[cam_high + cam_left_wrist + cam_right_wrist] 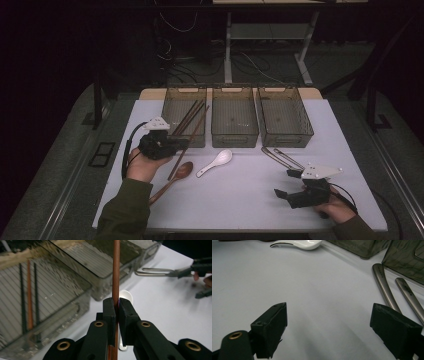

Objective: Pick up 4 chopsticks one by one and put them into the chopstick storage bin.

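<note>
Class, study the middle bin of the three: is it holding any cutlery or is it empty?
Empty. In the high view the middle bin shows only its bare ribbed floor, while the left bin holds chopsticks.

Three bins (235, 117) stand in a row at the table's (240, 200) twelve o'clock; chopsticks (187, 116) lie in the nine o'clock bin. A white spoon (216, 162) lies before the middle bin, a wooden spoon (172, 179) at its eight o'clock, metal utensils (281, 157) at its three.
</note>
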A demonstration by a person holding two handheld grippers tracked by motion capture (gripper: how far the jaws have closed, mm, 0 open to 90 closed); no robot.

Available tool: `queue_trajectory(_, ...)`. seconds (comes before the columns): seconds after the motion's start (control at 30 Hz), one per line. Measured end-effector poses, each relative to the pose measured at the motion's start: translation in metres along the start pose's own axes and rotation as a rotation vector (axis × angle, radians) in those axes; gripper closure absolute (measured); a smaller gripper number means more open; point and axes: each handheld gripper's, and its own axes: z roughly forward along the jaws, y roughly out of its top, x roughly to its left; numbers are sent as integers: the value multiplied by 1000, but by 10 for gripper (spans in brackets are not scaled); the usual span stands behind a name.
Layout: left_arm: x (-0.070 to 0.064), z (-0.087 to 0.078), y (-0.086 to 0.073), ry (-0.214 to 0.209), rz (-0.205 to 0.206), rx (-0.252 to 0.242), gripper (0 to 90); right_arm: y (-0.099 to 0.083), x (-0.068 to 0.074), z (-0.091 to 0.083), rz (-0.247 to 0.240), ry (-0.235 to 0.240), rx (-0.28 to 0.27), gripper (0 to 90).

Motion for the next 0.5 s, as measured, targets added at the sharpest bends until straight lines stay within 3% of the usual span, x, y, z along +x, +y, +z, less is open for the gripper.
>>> queue_trajectory(0.5, 33, 8, 30, 59, -16, -19, 836, 0, -1, 1, -2, -3, -1, 142)
